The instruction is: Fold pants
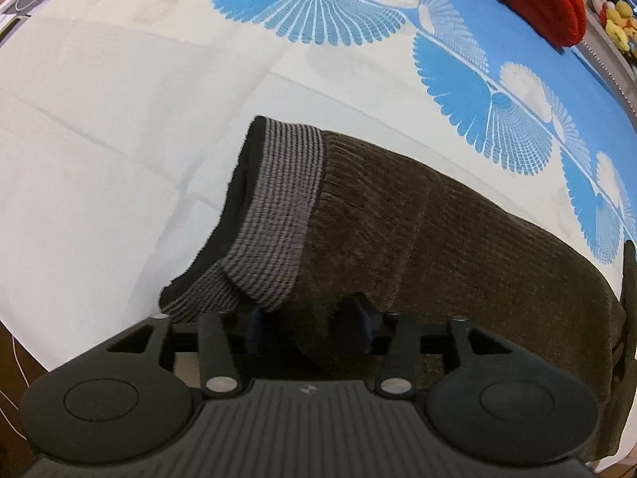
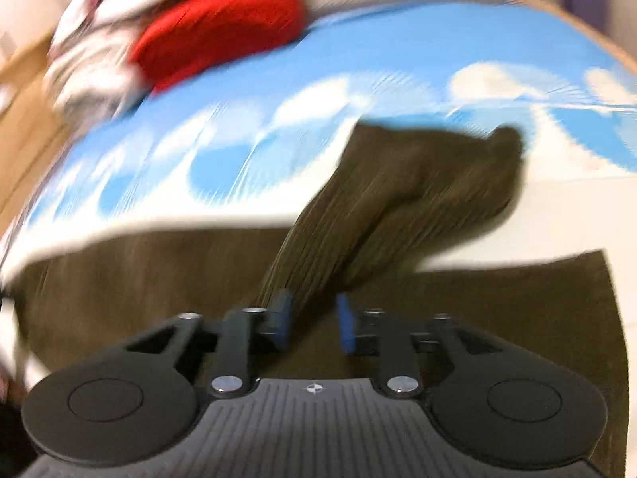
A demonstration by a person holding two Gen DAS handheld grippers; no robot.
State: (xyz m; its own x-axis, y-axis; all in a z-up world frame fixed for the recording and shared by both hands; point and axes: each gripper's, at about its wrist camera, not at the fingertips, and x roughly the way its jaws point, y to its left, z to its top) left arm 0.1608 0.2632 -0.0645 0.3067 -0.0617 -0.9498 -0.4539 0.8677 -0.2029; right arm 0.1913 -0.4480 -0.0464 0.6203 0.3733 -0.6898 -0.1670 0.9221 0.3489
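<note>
Lying directly under and ahead of both tongs, the brown corduroy pants (image 1: 438,231) run lengthwise rightward from the open left gripper (image 1: 310,326); the right gripper (image 2: 312,318) gapes, cloth loose between its jaws.

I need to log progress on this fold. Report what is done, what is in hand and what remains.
Done: the dark brown ribbed pants lie doubled over on the white and blue fan-patterned sheet, grey striped waistband on top. In hand: the left claw stands open astride a fabric fold; the right claw is open around a raised ridge of cloth, blurred. Left: that bunched ridge needs flattening and a final fold.
</note>
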